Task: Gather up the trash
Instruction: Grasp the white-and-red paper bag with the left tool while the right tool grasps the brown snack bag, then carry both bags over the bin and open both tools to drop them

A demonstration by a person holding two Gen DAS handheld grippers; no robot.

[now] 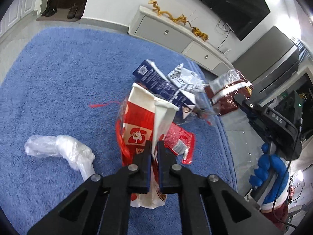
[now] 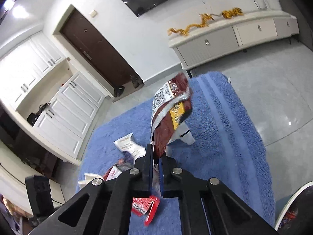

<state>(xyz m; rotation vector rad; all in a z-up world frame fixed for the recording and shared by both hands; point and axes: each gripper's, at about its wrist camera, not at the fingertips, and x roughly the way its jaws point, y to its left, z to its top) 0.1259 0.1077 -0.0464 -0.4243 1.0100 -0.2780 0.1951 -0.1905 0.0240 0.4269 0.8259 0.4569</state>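
In the left wrist view my left gripper (image 1: 154, 146) is shut on a red-and-white paper food bag (image 1: 140, 121), which stands tilted above the blue rug (image 1: 58, 78). A blue carton (image 1: 156, 80), a crumpled white printed wrapper (image 1: 183, 76) and a red wrapper (image 1: 182, 139) lie just behind the bag. At the right, a blue-gloved hand (image 1: 268, 166) holds my right gripper (image 1: 239, 98), which pinches a dark red snack pouch (image 1: 227, 92). In the right wrist view my right gripper (image 2: 155, 154) is shut on that pouch (image 2: 168, 117), which hangs clear of the rug.
A crumpled clear plastic bag (image 1: 60, 150) lies on the rug at the left. A red wrapper (image 2: 144, 205) and a white leaflet (image 2: 127, 145) lie below my right gripper. A low white cabinet (image 2: 234, 35) stands along the wall, and glossy tile floor (image 2: 283, 98) surrounds the rug.
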